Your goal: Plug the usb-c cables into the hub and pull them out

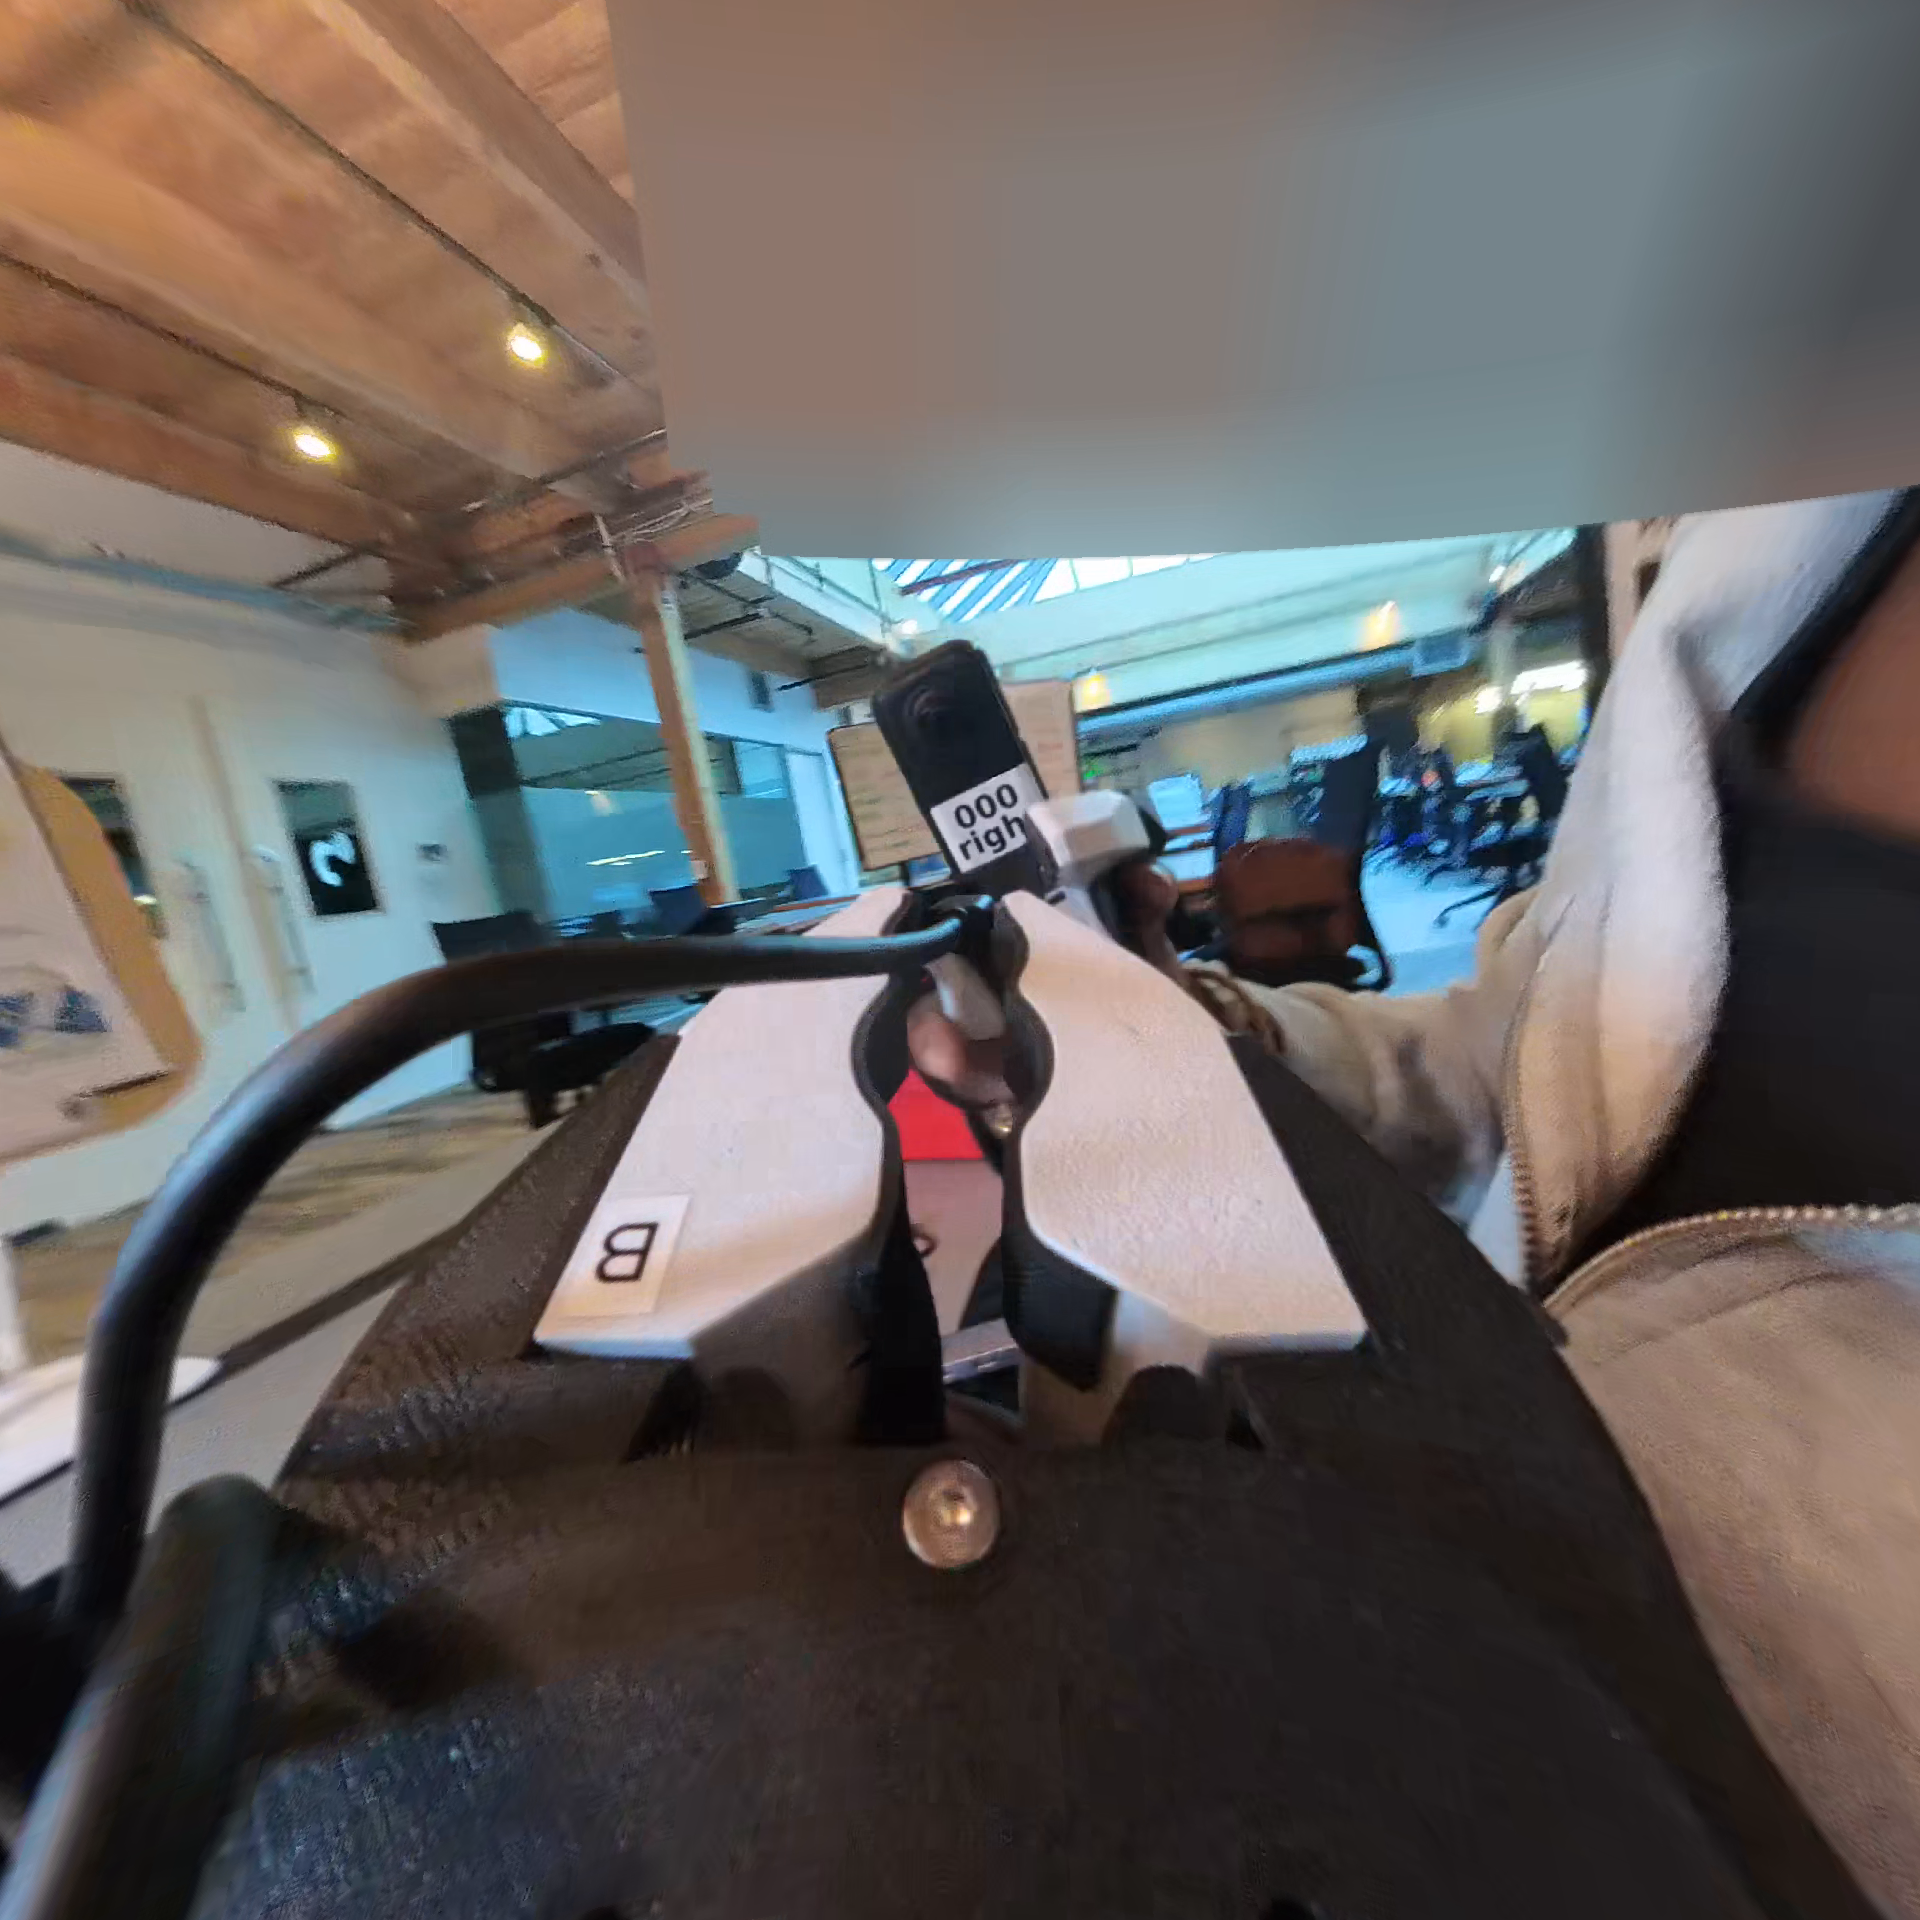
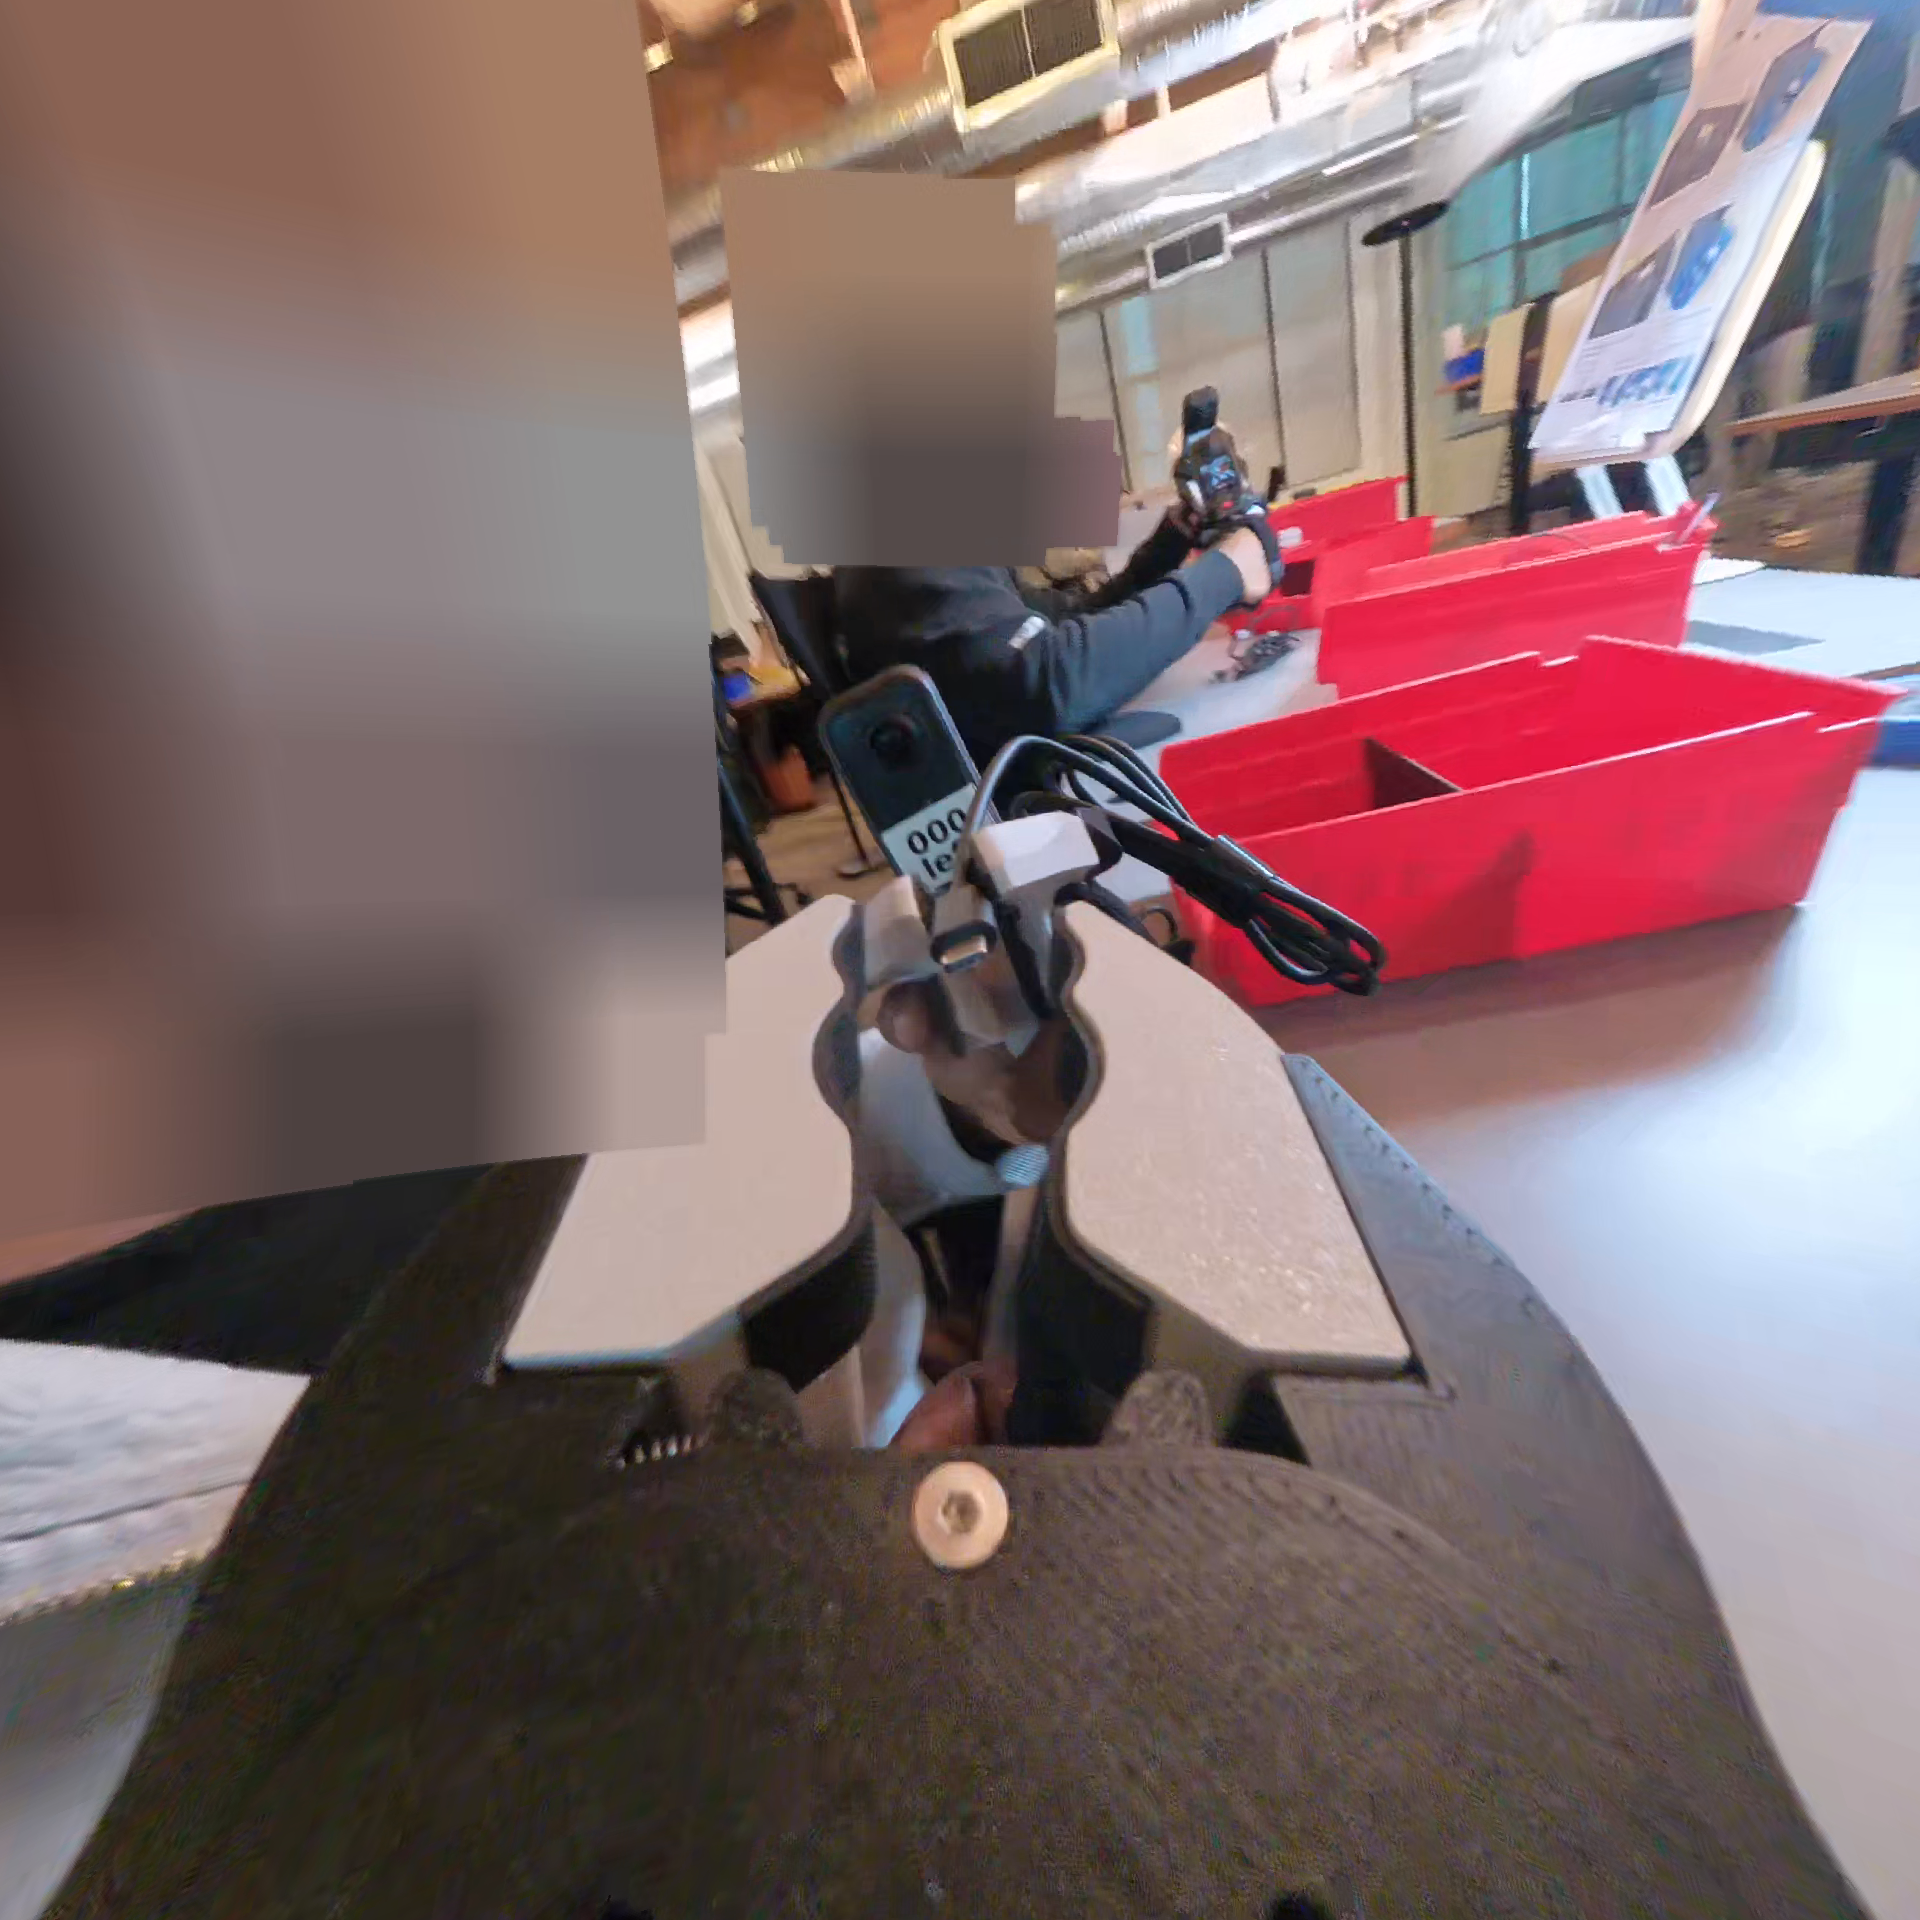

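Both grippers are held up in the air, facing each other tip to tip. My left gripper (image 1: pixel 961 920) is shut on the end of a black USB-C cable (image 1: pixel 520 977), which loops away to the left. In the right wrist view the left gripper's fingers (image 2: pixel 1029 852) hold the cable's grey plug (image 2: pixel 961 951), whose metal tip points at the camera. The rest of the cable hangs as a black bundle (image 2: pixel 1268 894). My right gripper (image 2: pixel 956 925) is open, and its pads press on nothing. Its white finger (image 1: pixel 1091 831) shows just beyond my left tips. No hub is in view.
Red bins (image 2: pixel 1507 831) stand on the grey table (image 2: pixel 1662 1195) to the right. Another person with a gripper (image 2: pixel 1205 468) works at the far end. The holder's beige jacket (image 1: pixel 1662 1195) fills the right of the left wrist view. Office chairs (image 1: pixel 1351 810) stand behind. My two grippers' fingertips are within a few centimetres of each other.
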